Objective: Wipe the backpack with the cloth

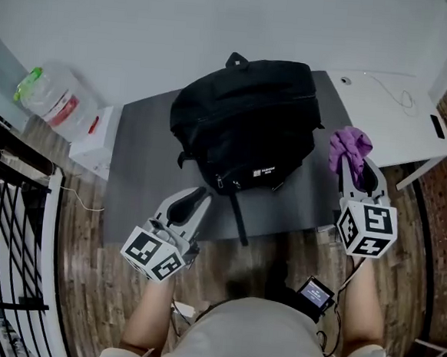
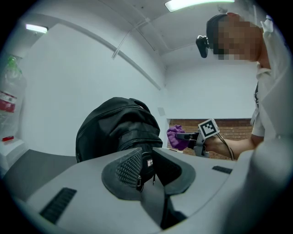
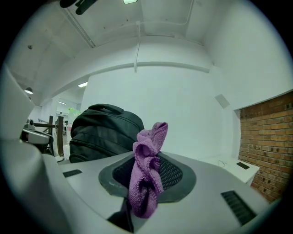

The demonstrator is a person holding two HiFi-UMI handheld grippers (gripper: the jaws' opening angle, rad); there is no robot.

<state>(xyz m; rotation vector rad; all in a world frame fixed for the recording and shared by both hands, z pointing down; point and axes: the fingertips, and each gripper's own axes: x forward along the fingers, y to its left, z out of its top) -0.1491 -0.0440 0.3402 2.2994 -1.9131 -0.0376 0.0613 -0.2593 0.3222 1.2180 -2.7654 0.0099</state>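
Pressing cloth (image 1: 349,145), pinched in right gripper (image 1: 355,166), flat on backpack (image 1: 247,118) should wipe best; left gripper (image 1: 194,203), part-open and empty, could brace it.

Head view looks down; both gripper views share the backpack (image 1: 247,118).

One backpack (image 1: 247,122), one cloth (image 1: 349,145), two hand-held grippers (image 1: 193,201) (image 1: 357,167), one plastic bottle (image 1: 49,95).
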